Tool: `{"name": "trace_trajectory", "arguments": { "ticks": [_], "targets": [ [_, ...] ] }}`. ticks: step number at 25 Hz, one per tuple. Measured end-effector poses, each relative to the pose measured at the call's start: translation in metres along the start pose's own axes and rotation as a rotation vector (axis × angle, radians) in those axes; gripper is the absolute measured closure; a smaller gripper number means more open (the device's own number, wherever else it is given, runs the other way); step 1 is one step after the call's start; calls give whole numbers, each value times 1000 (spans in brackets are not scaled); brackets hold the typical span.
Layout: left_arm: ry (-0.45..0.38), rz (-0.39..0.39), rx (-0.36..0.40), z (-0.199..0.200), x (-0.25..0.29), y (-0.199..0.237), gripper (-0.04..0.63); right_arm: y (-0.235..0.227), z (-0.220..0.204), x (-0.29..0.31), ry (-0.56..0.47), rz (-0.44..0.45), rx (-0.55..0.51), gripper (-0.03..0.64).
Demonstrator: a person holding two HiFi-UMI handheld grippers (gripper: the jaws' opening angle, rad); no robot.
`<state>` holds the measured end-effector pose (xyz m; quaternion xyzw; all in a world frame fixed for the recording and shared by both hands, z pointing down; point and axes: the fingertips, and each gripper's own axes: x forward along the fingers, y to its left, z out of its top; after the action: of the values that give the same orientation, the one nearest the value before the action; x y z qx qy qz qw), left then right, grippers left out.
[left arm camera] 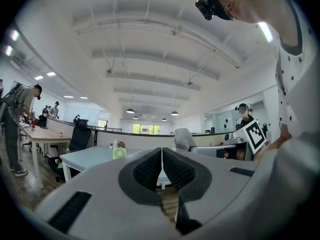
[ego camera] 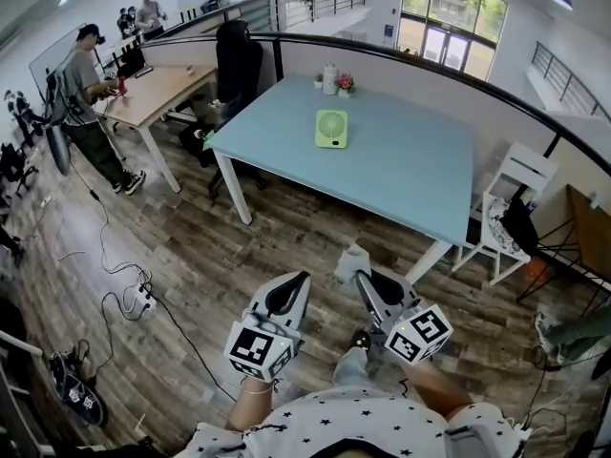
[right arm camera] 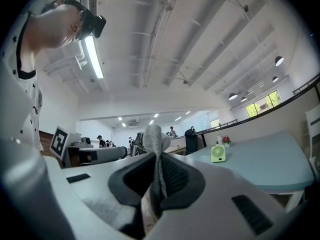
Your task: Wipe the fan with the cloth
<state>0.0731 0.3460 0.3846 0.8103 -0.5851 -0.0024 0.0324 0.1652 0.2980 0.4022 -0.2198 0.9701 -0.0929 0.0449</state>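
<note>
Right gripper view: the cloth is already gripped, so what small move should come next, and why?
Probably carry the right gripper forward toward the fan. Its jaws are shut on the cloth, but the fan stands upright on the table, far ahead of it and untouched.

No legible text anywhere. The marker cube [ego camera: 258, 349] on my left gripper [ego camera: 300, 282] and the one on my right gripper [ego camera: 362, 279] show only black-and-white square codes, no characters. The fan [ego camera: 331, 129] on the table [ego camera: 420, 175] has no readable brand. The blue sign [ego camera: 389, 32] beyond the table is too small to read.
</note>
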Motion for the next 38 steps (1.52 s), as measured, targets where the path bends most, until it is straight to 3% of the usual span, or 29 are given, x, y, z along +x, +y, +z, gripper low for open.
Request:
{"name": "trace_trajectory", "arguments": {
  "ticks": [14, 38],
  "targets": [
    [12, 72, 13, 10, 64, 30, 563, -69, 12, 39, -12, 33, 40, 591],
    [31, 26, 29, 12, 190, 11, 563, -182, 42, 38, -63, 10, 62, 591]
  ]
}}
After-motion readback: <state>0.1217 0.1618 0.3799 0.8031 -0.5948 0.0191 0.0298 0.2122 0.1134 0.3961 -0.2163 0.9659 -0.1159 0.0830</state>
